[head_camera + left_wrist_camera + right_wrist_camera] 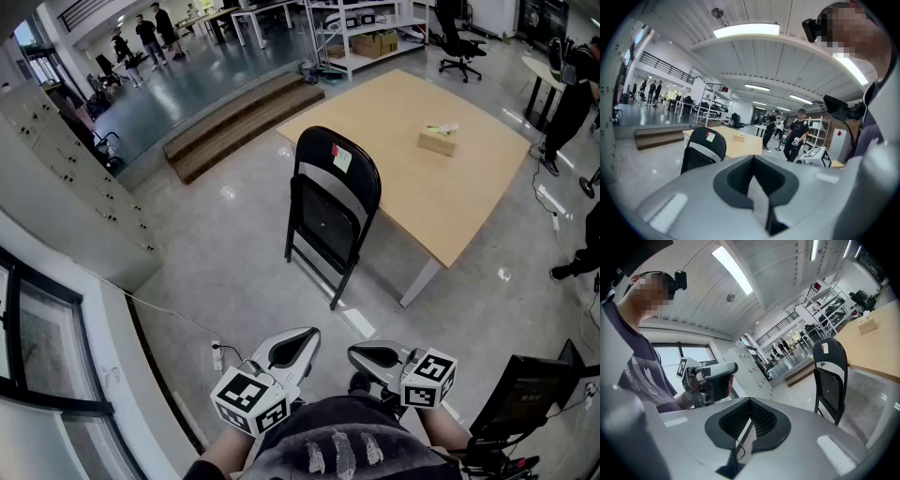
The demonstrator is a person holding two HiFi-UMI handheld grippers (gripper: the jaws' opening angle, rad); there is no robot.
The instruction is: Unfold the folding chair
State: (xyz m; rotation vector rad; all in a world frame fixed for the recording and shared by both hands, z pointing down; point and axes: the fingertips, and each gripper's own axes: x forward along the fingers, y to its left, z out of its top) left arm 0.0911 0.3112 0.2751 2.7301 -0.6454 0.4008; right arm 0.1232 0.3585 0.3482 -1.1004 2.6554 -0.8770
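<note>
A black folding chair stands folded and upright on the grey floor beside the wooden table, with a small red and white label on its backrest. My two grippers hang low in the head view, close to my body and well short of the chair. The left gripper and the right gripper are both shut with nothing between their pads. In the left gripper view the chair shows beyond the shut left gripper. The right gripper view has the chair to the right of the shut right gripper.
A tissue box lies on the table. Wooden steps rise behind the chair. A white cable and plug lie on the floor to my left. Black equipment stands at my right. People stand beyond the table.
</note>
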